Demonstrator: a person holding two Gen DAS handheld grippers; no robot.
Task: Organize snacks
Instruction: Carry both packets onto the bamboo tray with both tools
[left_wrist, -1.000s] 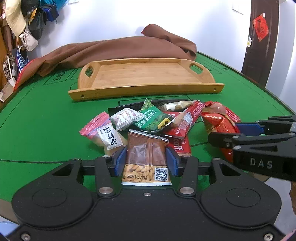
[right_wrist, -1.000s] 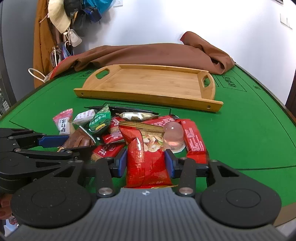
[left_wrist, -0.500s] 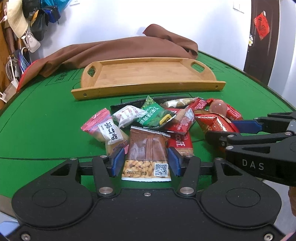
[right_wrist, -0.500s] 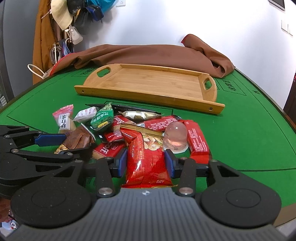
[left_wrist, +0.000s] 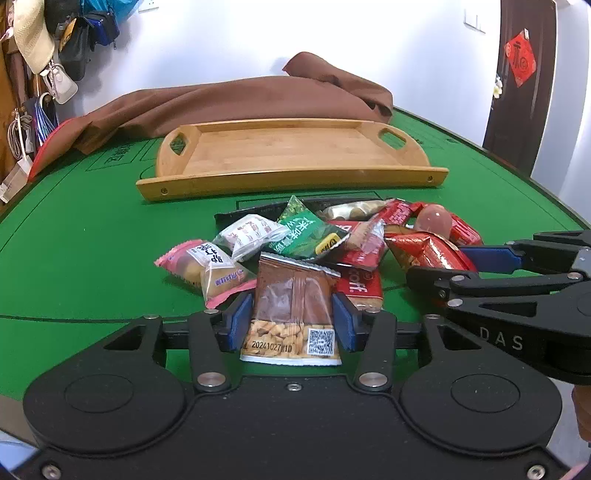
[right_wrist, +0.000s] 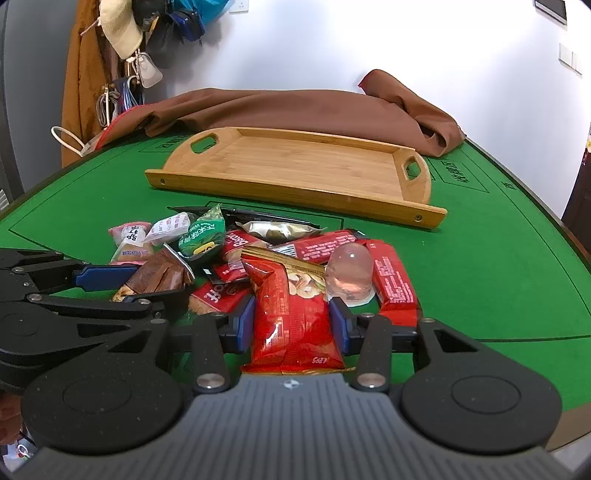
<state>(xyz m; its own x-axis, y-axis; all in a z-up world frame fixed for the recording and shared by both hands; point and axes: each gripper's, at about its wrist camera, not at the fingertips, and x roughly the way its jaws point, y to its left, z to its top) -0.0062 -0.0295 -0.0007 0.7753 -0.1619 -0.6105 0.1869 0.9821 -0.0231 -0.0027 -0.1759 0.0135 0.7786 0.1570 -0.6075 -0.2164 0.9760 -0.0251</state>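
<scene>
Closing my left gripper (left_wrist: 291, 320) on the brown peanut packet (left_wrist: 292, 308), I see both blue pads touching its sides. My right gripper (right_wrist: 291, 324) clamps the red snack bag (right_wrist: 293, 317). Both packets sit at the pile's near edge on the green table (left_wrist: 74, 258), the wooden tray (left_wrist: 291, 155) beyond.

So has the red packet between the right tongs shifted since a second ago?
No. Judged against the jelly cup and the wooden tray, the red packet lies where it did, between the right tongs.
</scene>
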